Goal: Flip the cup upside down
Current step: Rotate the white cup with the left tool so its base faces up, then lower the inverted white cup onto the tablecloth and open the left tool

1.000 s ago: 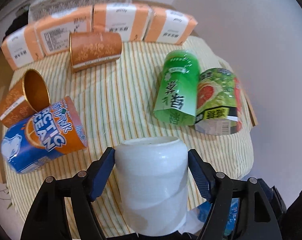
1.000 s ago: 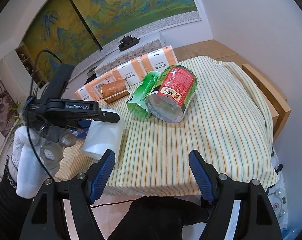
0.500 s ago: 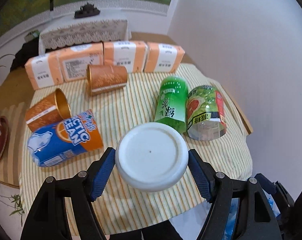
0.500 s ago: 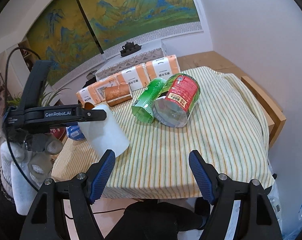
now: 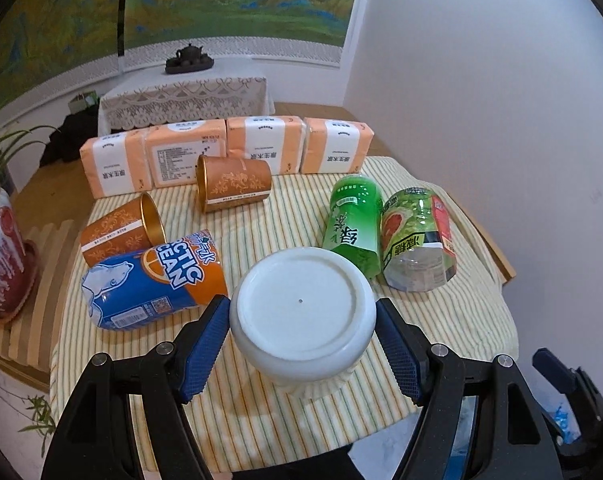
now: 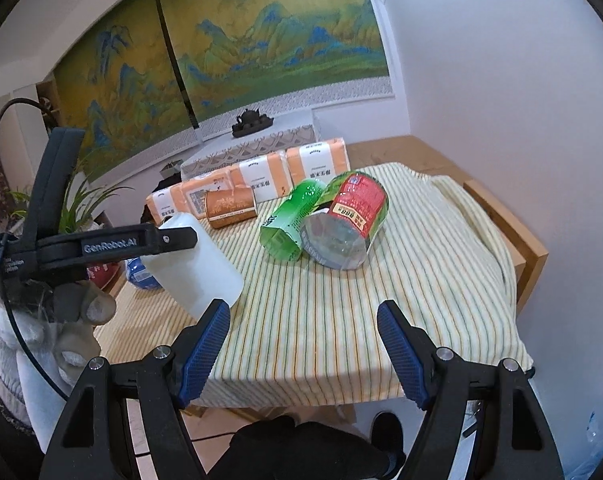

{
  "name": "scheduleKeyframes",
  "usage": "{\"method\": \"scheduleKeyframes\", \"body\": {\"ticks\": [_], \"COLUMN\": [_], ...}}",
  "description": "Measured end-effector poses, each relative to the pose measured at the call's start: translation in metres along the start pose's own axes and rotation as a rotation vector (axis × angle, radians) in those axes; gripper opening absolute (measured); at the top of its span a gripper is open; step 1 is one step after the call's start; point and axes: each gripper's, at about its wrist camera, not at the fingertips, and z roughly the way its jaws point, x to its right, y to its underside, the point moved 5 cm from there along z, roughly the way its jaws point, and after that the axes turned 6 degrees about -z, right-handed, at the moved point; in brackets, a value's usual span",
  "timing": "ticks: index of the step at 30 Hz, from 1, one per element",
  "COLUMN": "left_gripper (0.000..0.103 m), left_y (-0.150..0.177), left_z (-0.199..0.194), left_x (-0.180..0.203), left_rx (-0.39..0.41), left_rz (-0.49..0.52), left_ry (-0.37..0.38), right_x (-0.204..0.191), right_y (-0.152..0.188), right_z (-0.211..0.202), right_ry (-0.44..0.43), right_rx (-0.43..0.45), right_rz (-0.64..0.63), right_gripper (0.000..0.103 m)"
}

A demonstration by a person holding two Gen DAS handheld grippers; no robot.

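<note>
My left gripper [image 5: 303,344] is shut on a white plastic cup [image 5: 301,312]. The cup's flat bottom faces the left wrist camera. In the right wrist view the cup [image 6: 197,268] hangs tilted above the near left part of the striped tablecloth [image 6: 341,300], held by the left gripper [image 6: 169,240]. My right gripper [image 6: 303,356] is open and empty, off the table's front edge, to the right of the cup.
Lying on the cloth are a green bottle [image 5: 353,224], a clear red-labelled bottle [image 5: 417,236], a blue-orange can [image 5: 153,280] and two copper cups [image 5: 233,182] [image 5: 121,228]. Orange packs [image 5: 229,152] line the back. The wall [image 5: 501,100] is at right.
The left gripper has raised and turned the white cup: its side faced the camera a second ago, now its bottom does. The right gripper has barely moved.
</note>
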Motion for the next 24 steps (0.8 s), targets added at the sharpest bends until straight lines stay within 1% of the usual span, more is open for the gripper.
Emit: {"method": "scheduleKeyframes", "body": {"ticks": [3, 12, 24], "left_gripper": [0.076, 0.076, 0.076], "left_y": [0.002, 0.002, 0.004], "left_z": [0.002, 0.011, 0.027], "left_x": [0.002, 0.004, 0.009], "left_rx": [0.013, 0.015, -0.006], "left_rz": [0.012, 0.022, 0.044], "left_ry": [-0.013, -0.015, -0.007], "right_x": [-0.001, -0.002, 0.001], "right_y": [0.001, 0.002, 0.003], "right_z": [-0.001, 0.001, 0.0], "right_ry": [0.004, 0.016, 0.026], "right_rx": [0.005, 0.001, -0.007], "right_rz": [-0.002, -0.001, 0.01], "right_gripper": [0.073, 0.073, 0.073]}}
